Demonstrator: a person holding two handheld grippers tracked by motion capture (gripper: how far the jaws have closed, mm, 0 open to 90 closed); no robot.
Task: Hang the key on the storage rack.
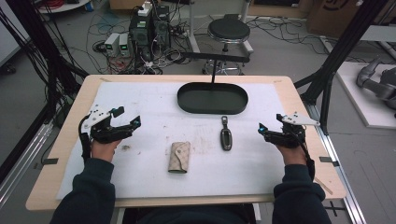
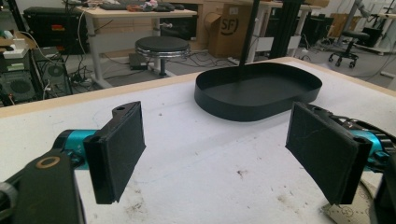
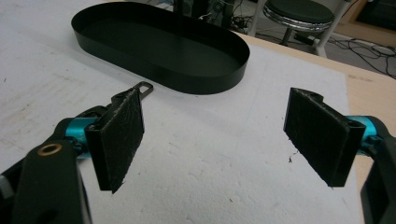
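Key fob (image 1: 226, 138) and beige key pouch (image 1: 179, 157) lie mid-counter before our black oval tray (image 1: 212, 108). Our left tongs (image 1: 128, 122) and right tongs (image 1: 262, 130) hover wide open, empty, at either side. In the right gripper view, a pad hides all but the fob's ring (image 3: 145, 87).

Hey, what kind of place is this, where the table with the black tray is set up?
Probably a robotics lab or data-recording workshop. Computer towers with tangled cables sit on the floor behind the table, black frame posts stand around it, and a round stool and cardboard boxes are nearby.
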